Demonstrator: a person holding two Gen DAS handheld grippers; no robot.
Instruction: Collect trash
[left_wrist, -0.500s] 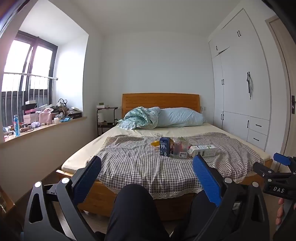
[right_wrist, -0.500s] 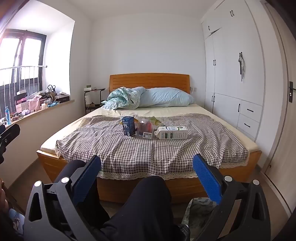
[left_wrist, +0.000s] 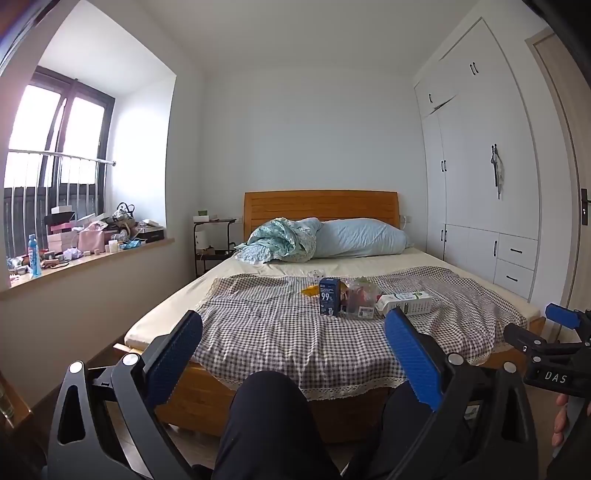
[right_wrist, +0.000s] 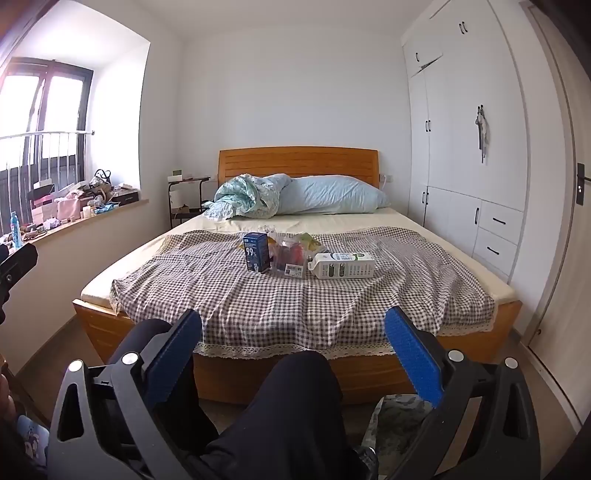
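Nothing looks collected yet. The bed (right_wrist: 480, 295) fills the middle of the frame, its checked cloth (right_wrist: 221, 295) carrying all the trash in one cluster at centre: a white carton (right_wrist: 341, 265) lying flat, a crumpled clear wrapper (right_wrist: 291, 256) and a dark blue box (right_wrist: 256, 253) standing upright. The right gripper (right_wrist: 293, 343) and left gripper (left_wrist: 293, 345) sit at the bottom of their frames, jaws wide apart and empty, well short of the trash.
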